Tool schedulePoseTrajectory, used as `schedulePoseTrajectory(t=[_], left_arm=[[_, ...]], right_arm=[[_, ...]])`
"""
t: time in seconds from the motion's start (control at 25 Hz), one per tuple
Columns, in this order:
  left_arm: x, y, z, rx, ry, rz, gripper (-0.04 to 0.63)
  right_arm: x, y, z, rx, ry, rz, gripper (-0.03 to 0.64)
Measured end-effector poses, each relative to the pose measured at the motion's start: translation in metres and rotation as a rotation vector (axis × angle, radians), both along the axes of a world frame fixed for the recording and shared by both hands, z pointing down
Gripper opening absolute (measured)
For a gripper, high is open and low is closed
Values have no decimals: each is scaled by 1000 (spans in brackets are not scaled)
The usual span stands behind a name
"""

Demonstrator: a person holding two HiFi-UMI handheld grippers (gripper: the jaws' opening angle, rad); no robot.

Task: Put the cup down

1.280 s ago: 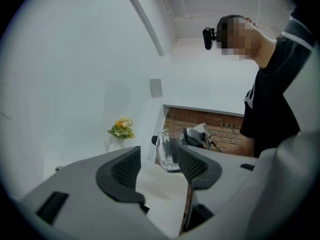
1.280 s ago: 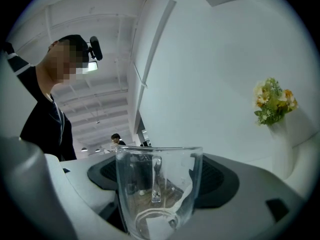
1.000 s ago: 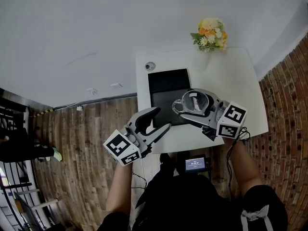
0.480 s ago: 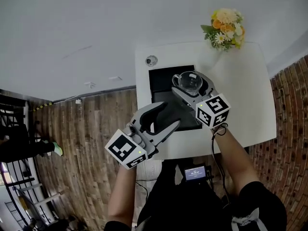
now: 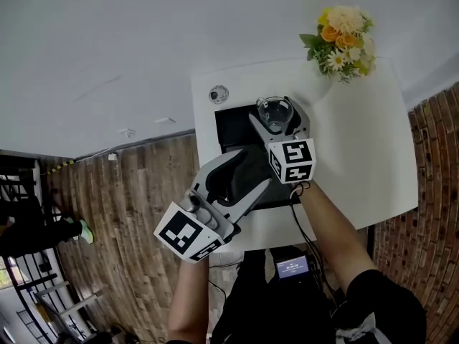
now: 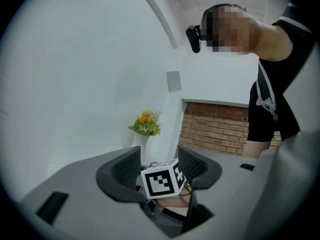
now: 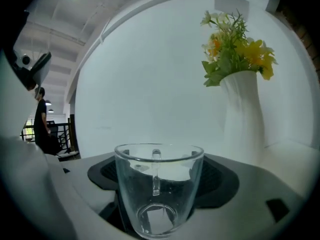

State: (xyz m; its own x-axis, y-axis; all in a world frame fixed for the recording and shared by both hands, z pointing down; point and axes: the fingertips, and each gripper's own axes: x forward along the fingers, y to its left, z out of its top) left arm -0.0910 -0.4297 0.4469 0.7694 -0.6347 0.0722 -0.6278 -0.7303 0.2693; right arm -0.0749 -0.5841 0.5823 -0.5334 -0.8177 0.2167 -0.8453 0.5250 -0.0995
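Note:
A clear glass cup (image 5: 275, 111) with a handle stands upright between the jaws of my right gripper (image 5: 277, 119), which is shut on it. It hangs over the far part of a black mat (image 5: 231, 125) on the white table (image 5: 358, 149). In the right gripper view the cup (image 7: 159, 189) fills the middle, its handle on the far side, and the dark pads (image 7: 107, 173) press its sides. My left gripper (image 5: 240, 180) is open and holds nothing, nearer me over the mat's front. In the left gripper view its jaws frame the right gripper's marker cube (image 6: 161, 179).
A white vase of yellow and orange flowers (image 5: 343, 34) stands at the table's far right corner, close to the right of the cup (image 7: 240, 109). A small round object (image 5: 218, 94) lies at the far left corner. Wooden floor lies left of the table, a brick wall right.
My right gripper has carried the cup leftward and away from me, from the mat's right edge to its far part. The left gripper has stayed near the mat's front, still open.

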Motion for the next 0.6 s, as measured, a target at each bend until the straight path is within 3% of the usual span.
schedulePoseTrajectory(t=[0.28,0.6], left_arm=[[-7,-4,12,-23,-10,-1,241],[-13,-3,18,-37,-9,-6,241]], right_arm=[[-9,-19,14,25,24,49,410],[-18,-17,14,75,65,30,410]])
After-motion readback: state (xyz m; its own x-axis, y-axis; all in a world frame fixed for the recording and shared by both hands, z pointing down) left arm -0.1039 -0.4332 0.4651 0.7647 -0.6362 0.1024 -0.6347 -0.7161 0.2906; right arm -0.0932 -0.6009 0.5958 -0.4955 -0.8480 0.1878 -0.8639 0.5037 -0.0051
